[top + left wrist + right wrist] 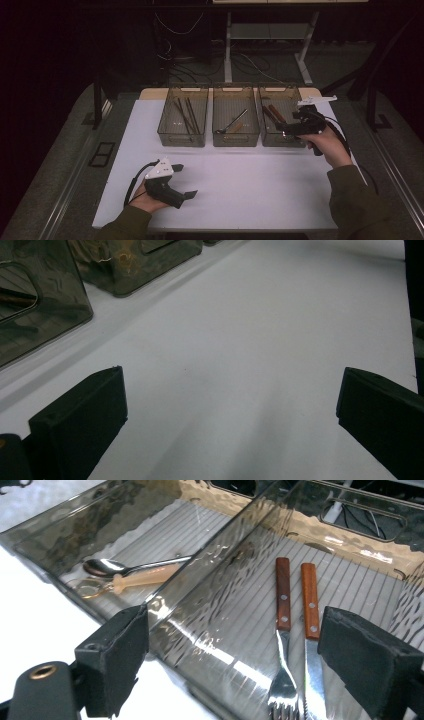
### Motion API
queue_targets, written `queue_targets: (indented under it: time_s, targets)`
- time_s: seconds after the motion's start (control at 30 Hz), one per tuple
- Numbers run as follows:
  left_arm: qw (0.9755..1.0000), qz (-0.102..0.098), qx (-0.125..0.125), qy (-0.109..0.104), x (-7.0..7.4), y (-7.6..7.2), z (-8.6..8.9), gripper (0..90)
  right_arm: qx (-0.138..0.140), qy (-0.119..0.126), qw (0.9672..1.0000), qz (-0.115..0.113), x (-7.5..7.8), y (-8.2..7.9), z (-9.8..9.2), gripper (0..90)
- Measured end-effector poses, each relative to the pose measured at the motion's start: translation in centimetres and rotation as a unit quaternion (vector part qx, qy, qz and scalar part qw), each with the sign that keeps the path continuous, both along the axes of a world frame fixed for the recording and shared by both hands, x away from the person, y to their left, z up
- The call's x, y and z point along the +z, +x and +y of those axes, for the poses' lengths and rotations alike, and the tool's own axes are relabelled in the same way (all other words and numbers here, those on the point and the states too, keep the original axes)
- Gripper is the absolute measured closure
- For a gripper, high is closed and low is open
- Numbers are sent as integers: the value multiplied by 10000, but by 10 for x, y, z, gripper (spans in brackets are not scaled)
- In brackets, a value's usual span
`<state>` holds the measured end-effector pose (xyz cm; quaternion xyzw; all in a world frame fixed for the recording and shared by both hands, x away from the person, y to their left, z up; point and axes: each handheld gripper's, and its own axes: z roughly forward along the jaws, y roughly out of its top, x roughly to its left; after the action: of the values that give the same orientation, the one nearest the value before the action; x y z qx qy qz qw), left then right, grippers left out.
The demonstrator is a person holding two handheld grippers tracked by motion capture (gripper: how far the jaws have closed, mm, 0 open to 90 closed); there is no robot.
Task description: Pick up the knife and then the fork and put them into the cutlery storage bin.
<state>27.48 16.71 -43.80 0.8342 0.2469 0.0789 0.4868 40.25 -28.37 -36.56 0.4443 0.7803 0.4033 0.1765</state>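
Three smoky see-through bins stand in a row at the back of the white table point(240, 180). The right bin point(274, 142) holds a fork point(282, 630) and a knife point(310, 625), both with wooden handles, lying side by side. My right gripper point(284, 128) hovers at that bin's near edge, pointing into it. Seen in the right gripper view, the right gripper point(242, 665) is open, the cutlery lying below and not touched. My left gripper point(184, 181) rests low on the table at the front left, open and empty, as its own view of the left gripper point(225, 425) shows.
The middle bin point(235, 141) holds a metal spoon point(107, 567) and a pale-handled utensil point(145, 578). The left bin point(181, 141) holds several dark sticks. Beyond the table are a desk frame and loose cables on the floor.
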Motion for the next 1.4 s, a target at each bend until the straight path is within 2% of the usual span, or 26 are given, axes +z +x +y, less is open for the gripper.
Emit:
queue_targets:
  time_s: [0.23,0.47,0.6,0.83,1.17,1.4]
  targets:
    - [10000,0,11,31,0,-1,-1,0,156,90,9997,-142,-1,-25,3,133]
    - [10000,6,16,18,0,-1,-1,0,394,214,9988,-175,-8,-48,6,133]
    - [10000,14,15,26,0,-1,-1,0,383,225,9984,-356,-15,-62,7,133]
    - [10000,5,0,34,0,-2,-2,0,478,304,9975,-412,-27,-82,6,133]
    - [10000,2,-9,17,1,-3,-3,0,538,537,9952,-610,-38,-103,1,133]
    - [10000,-11,-18,13,1,-4,-3,0,654,551,9948,-553,-49,-116,2,133]
